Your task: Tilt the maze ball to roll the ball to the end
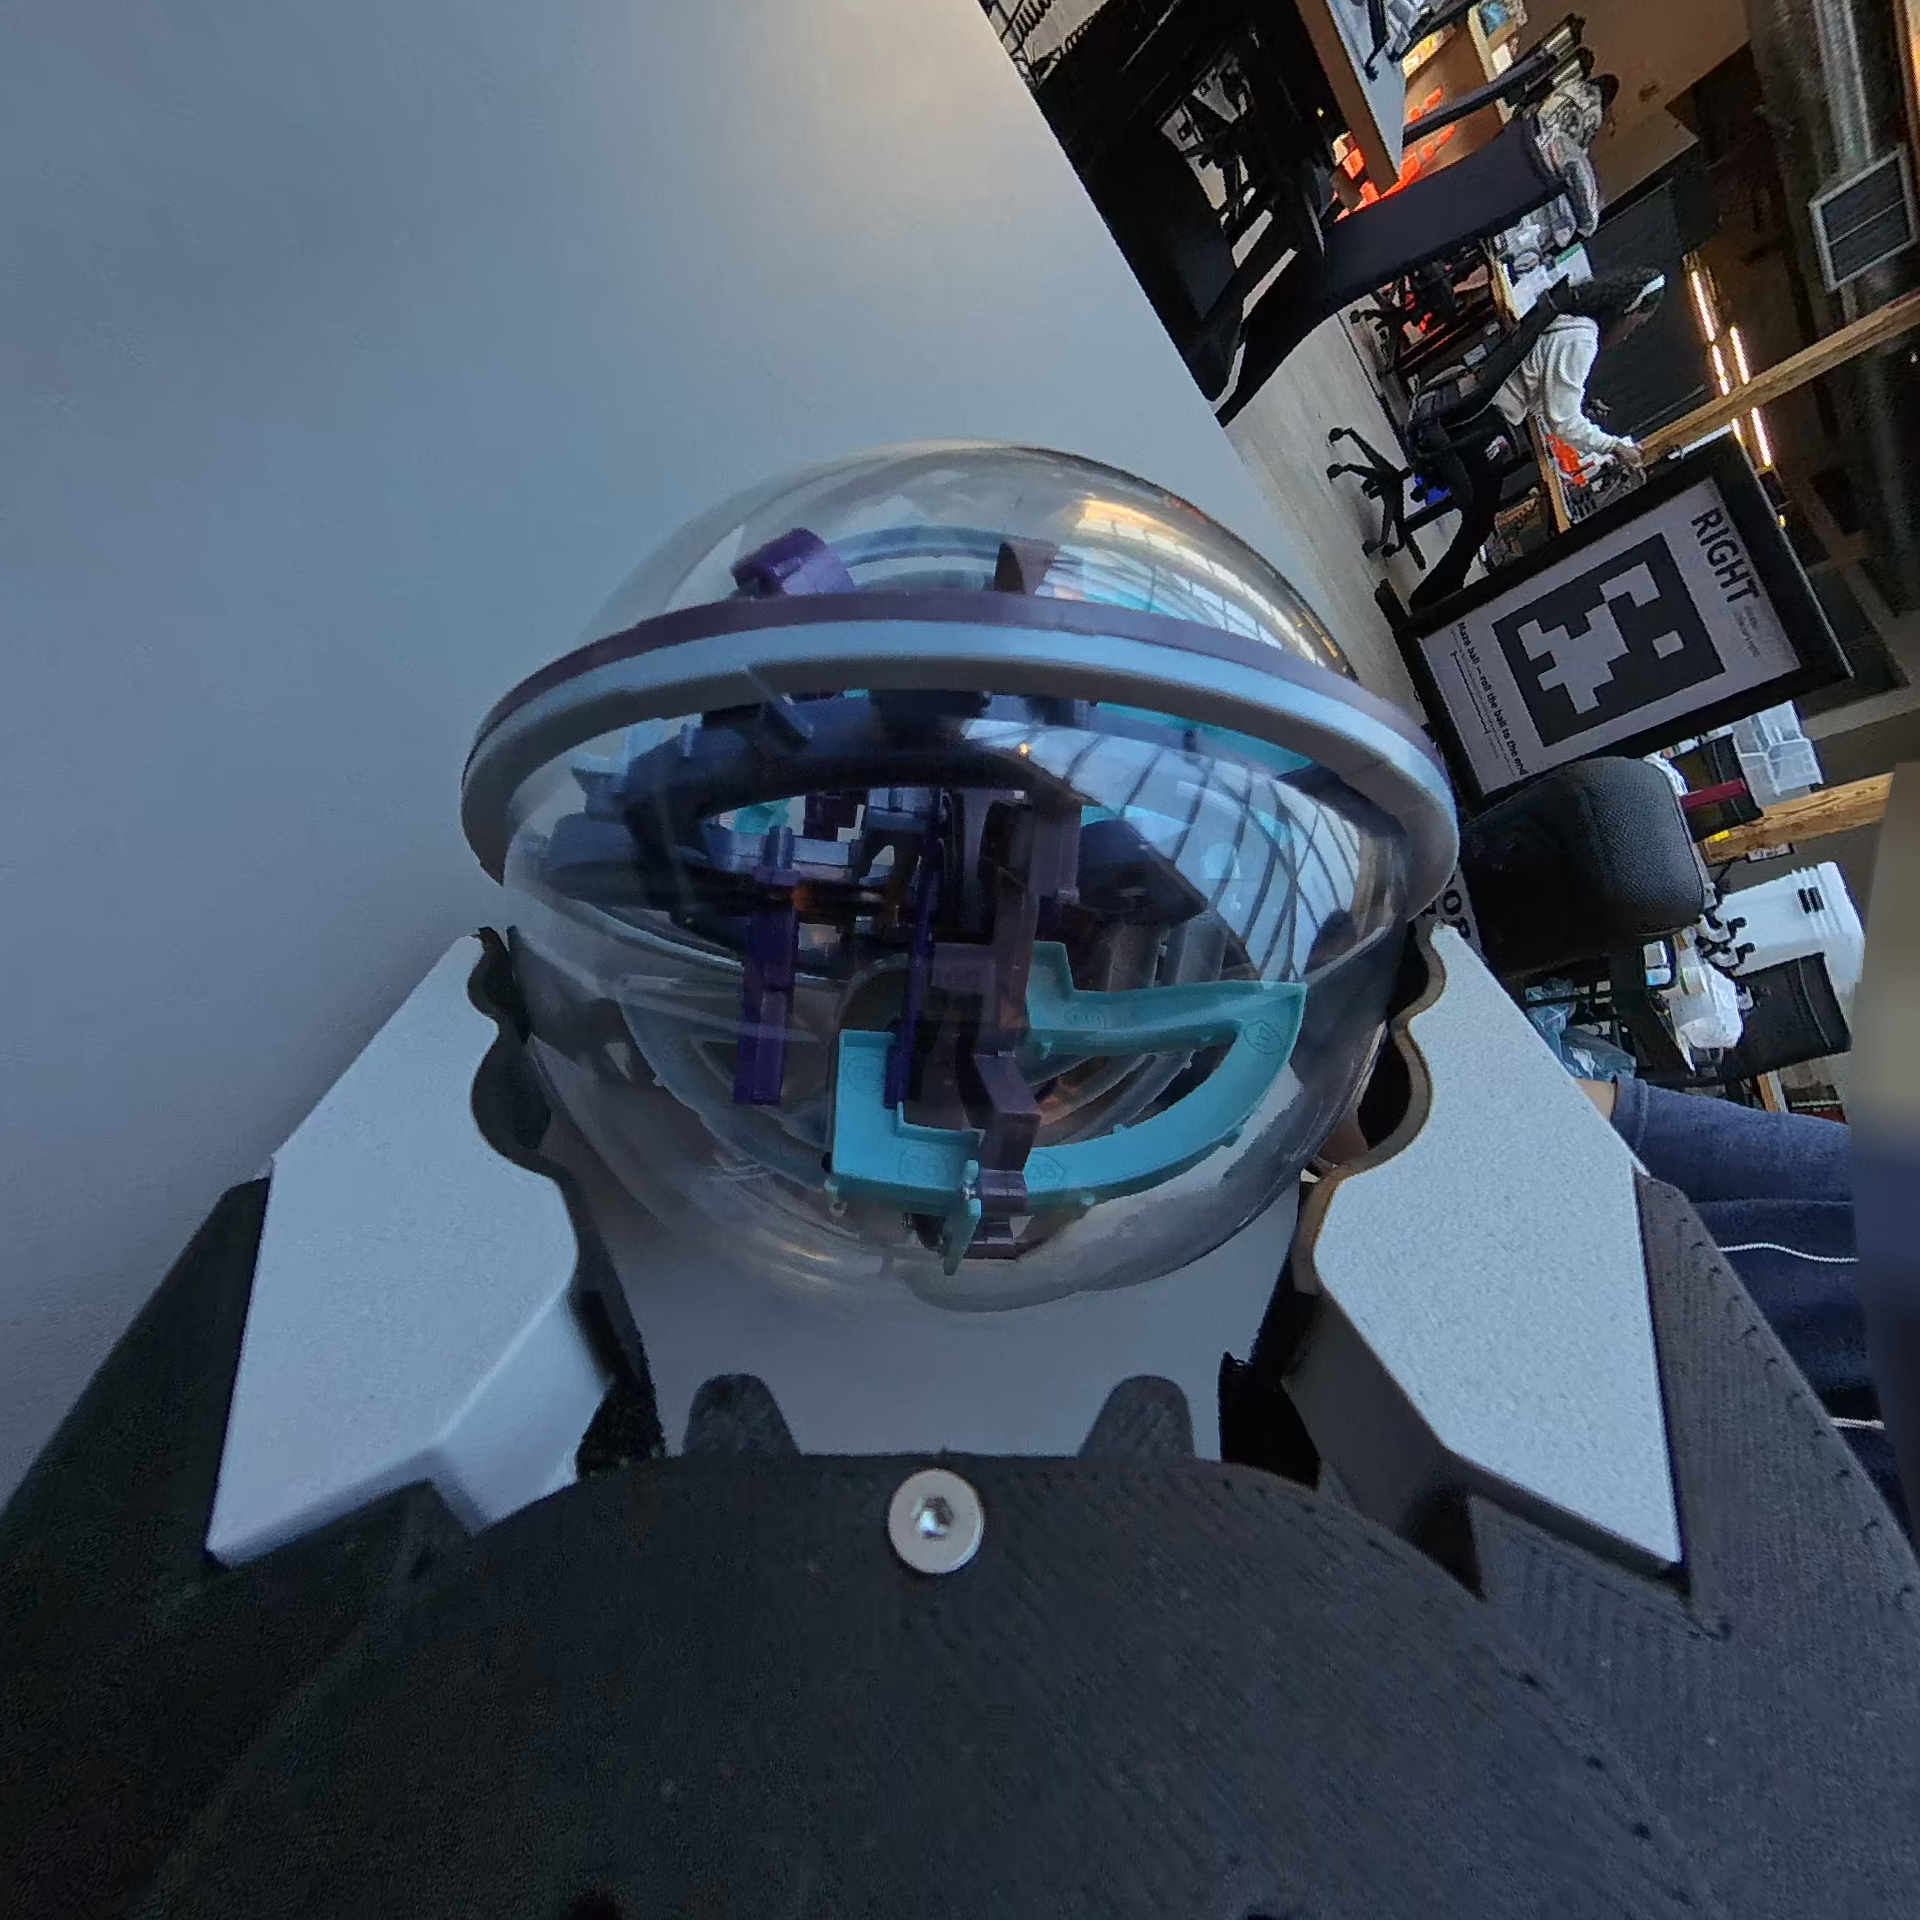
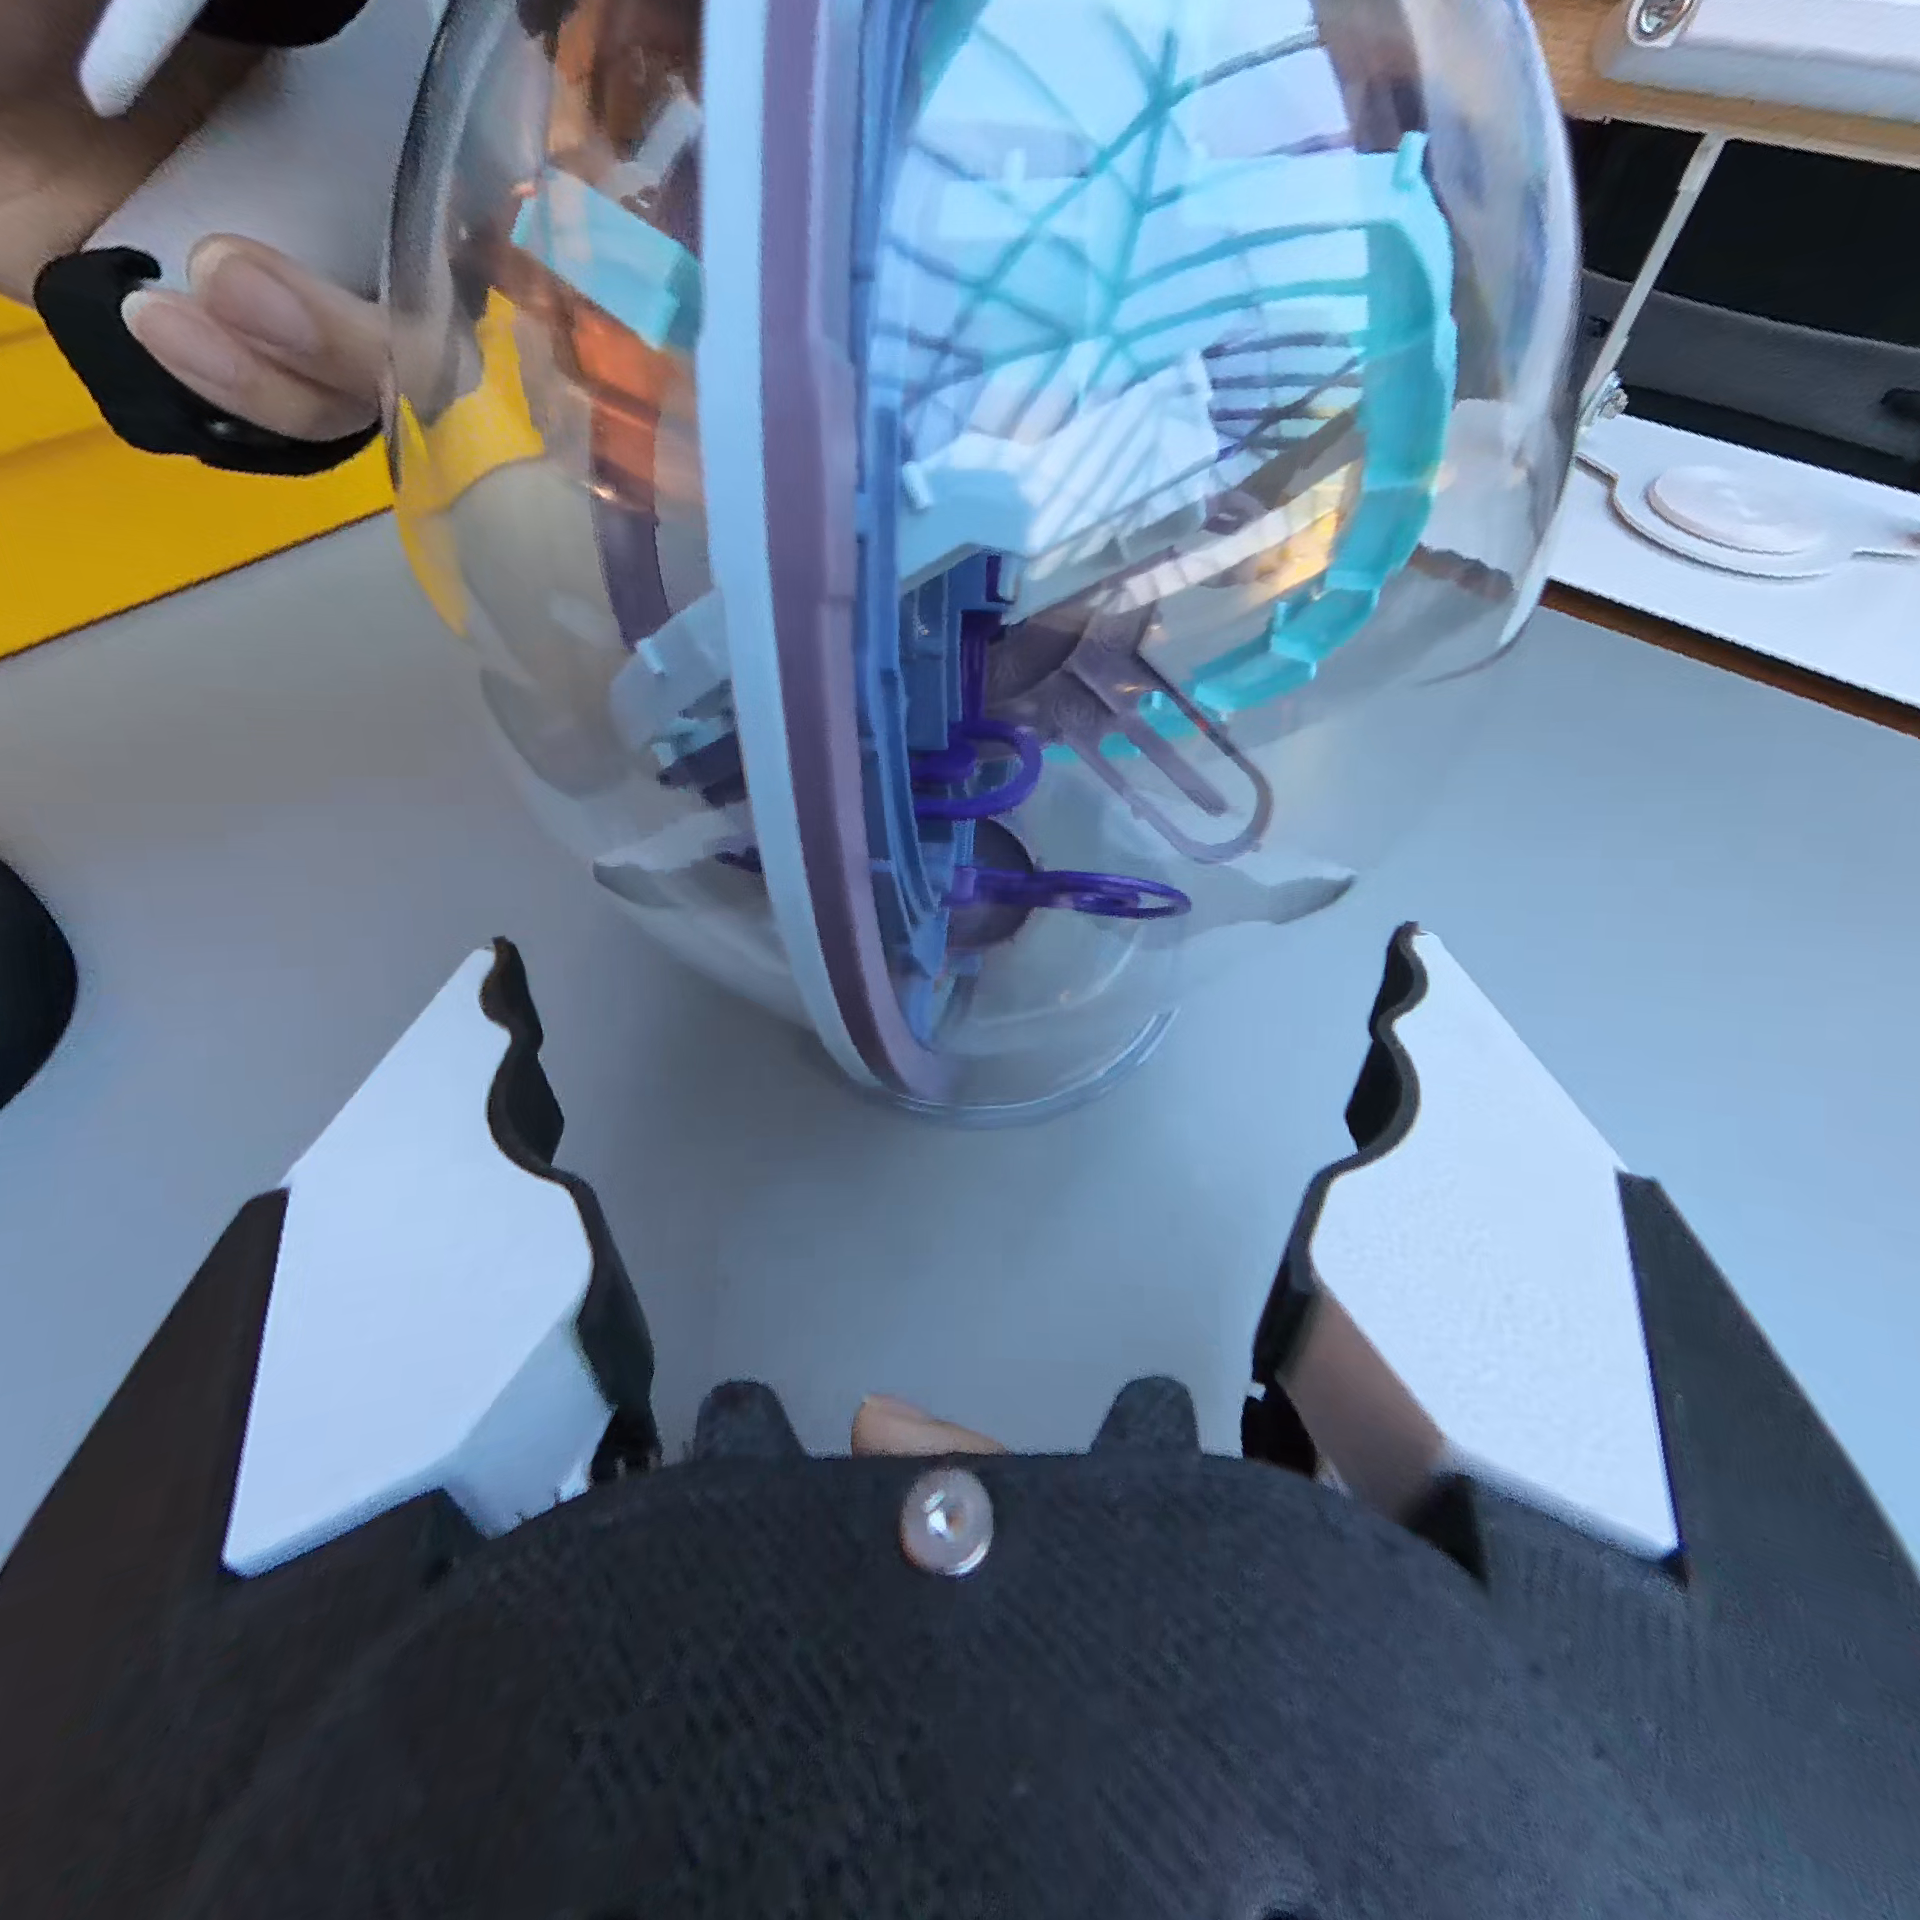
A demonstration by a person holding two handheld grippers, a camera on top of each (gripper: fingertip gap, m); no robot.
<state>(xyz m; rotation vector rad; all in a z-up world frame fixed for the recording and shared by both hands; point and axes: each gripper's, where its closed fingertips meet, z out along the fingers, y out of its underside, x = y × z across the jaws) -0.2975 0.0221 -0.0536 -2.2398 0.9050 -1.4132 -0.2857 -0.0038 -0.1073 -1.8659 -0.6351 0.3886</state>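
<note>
Left wrist view shows the left gripper (image 1: 940,1049) clamped on the maze ball's (image 1: 951,883) clear shell, holding it lifted off the grey table (image 2: 260,831) so it can tilt, while the right gripper (image 2: 951,1039) waits just beside it, jaws apart and empty.

Readable writing shows only in the left wrist view: a black-framed white sign card (image 1: 1621,634) stands at the far right of the scene, turned on its side, bearing a bold one-word heading, a big black-and-white square marker and a line of smaller print along one edge. Tiny embossed marks sit on the teal track pieces inside the maze ball (image 1: 935,873), too small to make out. The right wrist view shows no writing.
</note>
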